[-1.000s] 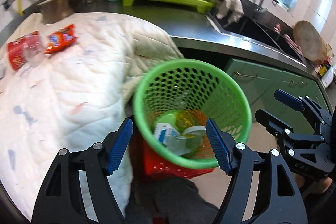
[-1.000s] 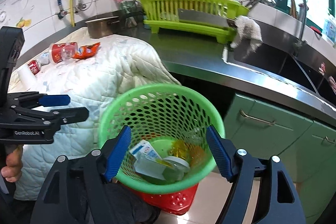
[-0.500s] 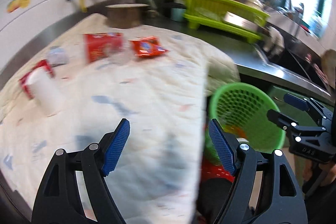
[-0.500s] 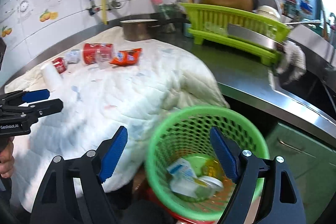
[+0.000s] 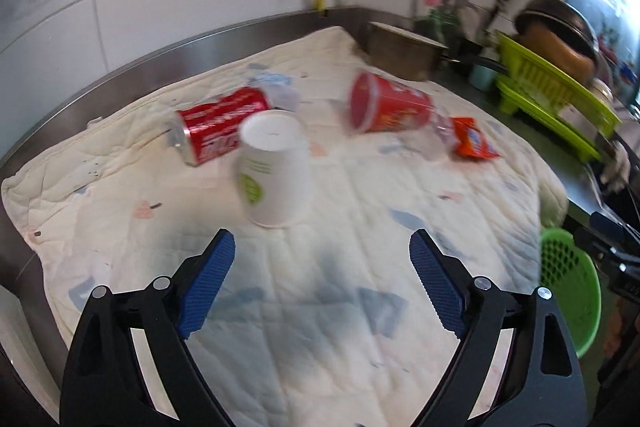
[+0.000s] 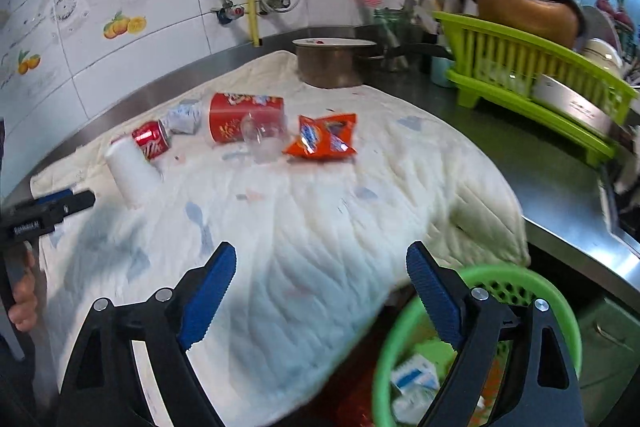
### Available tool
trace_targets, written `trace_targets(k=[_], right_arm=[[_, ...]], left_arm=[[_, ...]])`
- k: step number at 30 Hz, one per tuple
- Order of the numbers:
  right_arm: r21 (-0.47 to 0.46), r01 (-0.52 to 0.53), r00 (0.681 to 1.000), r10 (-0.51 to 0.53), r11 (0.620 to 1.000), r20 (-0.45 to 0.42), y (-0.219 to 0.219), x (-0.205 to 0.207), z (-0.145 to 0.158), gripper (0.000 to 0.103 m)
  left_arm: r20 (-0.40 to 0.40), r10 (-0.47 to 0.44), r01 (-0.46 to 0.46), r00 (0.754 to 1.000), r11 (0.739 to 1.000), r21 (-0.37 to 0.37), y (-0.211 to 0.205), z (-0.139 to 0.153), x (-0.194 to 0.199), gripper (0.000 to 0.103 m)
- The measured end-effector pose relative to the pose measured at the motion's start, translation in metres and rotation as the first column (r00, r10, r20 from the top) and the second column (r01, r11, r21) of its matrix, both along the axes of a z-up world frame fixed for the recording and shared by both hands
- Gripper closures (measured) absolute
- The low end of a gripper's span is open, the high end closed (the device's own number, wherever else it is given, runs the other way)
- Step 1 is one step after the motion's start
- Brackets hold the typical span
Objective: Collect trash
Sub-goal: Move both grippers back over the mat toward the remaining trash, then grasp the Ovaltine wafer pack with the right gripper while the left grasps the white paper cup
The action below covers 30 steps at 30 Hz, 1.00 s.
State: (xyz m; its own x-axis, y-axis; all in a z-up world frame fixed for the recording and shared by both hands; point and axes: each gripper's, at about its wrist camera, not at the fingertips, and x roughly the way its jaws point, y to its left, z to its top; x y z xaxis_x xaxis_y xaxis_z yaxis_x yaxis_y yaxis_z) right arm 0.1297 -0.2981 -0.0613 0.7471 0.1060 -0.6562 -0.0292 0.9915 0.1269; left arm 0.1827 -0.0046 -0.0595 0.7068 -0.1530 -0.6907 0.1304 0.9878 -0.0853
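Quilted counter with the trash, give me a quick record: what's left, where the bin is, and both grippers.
surface: white quilted cloth
trash left: white paper cup, red can, red tub, orange snack packet
bin: green basket, below the counter edge, already holding trash
left gripper: open, empty
right gripper: open, empty

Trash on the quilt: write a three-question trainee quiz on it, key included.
1. True or false: the white paper cup stands upside down on the quilt.
2. Which lies nearest the orange snack packet? A) red soda can B) red paper tub C) green basket
3. Fill in: both the left gripper and the right gripper hold ____.

Key: 1 true; 2 B; 3 nothing.
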Motion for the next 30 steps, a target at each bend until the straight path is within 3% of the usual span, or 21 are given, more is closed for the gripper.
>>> trace_targets(k=[8, 17, 22, 30], right_arm=[[0.093, -0.005, 1.000, 0.006, 0.996, -0.016, -0.002, 0.081, 0.002, 0.019], [0.113, 0.020, 0.997, -0.011, 0.993, -0.081, -0.011, 0.157, -0.020, 0.019], [0.166, 0.029, 0.993, -0.009, 0.986, -0.117, -0.018, 0.185, -0.035, 0.022], [0.174, 0.027, 0.986, 0.003, 0.984, -0.168, -0.017, 0.219, -0.053, 0.028]], left_arm=[[-0.007, 0.040, -0.040, 0.999, 0.999, 0.022, 0.015, -0.009, 0.032, 0.015], [-0.002, 0.037, -0.036, 0.999, 0.998, 0.045, 0.018, -0.015, 0.055, 0.014], [-0.008, 0.031, -0.031, 0.999, 0.999, 0.039, 0.020, -0.019, 0.066, 0.014], [-0.016, 0.019, -0.018, 1.000, 0.998, 0.053, 0.015, -0.025, 0.077, 0.014]])
